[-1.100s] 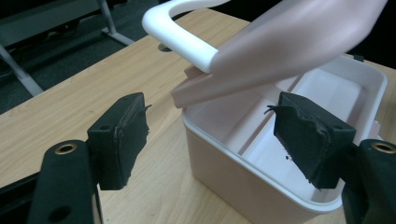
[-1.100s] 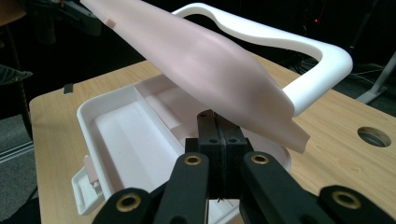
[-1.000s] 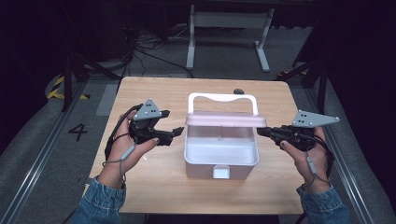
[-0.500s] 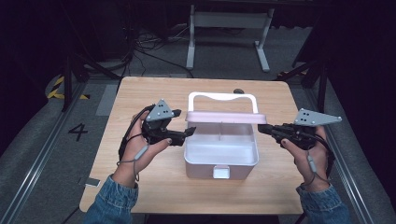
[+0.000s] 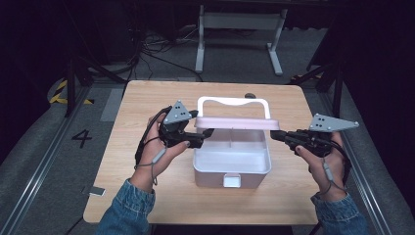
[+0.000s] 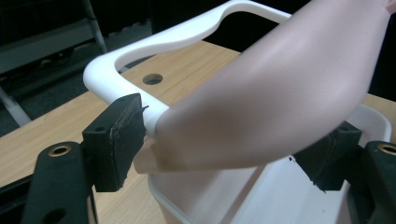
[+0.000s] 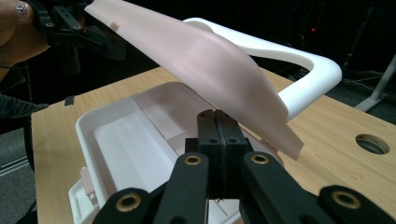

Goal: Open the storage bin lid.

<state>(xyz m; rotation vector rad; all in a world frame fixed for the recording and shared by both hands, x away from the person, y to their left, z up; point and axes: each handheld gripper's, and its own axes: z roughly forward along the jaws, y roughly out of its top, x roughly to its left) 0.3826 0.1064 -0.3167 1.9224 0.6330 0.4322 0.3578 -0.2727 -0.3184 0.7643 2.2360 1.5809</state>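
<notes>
Left gripper (image 5: 208, 133): we see its jaws standing wide, one on each side of the pink lid's near end; whether a pad presses the lid we cannot tell.
Right gripper (image 5: 275, 135): its jaws are pressed flat together with nothing between them, tips just beside the box's right end, under the lid's edge.
Pink lid (image 5: 235, 123): raised and tilted over the open box, spanning from one gripper to the other.
White box (image 5: 232, 169): on the wooden table (image 5: 147, 196), between the two grippers, its white handle (image 5: 234, 102) upright behind the lid.
Left gripper view: the lid (image 6: 280, 93) bulks between the jaws and hides most of the box's inside (the high view cannot show how far apart these jaws stand); the handle (image 6: 140, 56) curves just past the left pad (image 6: 119, 135).
Right gripper view: the box's inner dividers (image 7: 159, 116) show plainly, and the left gripper (image 7: 93, 39) sits at the lid's far end.
Around: a round hole (image 7: 372, 143) in the table to the right of the right gripper's jaws; a white frame (image 5: 240, 29) stands on the floor beyond the table.
Writing: a "4" (image 5: 81, 138) marked on the floor, out past the left hand (image 5: 156, 152).
</notes>
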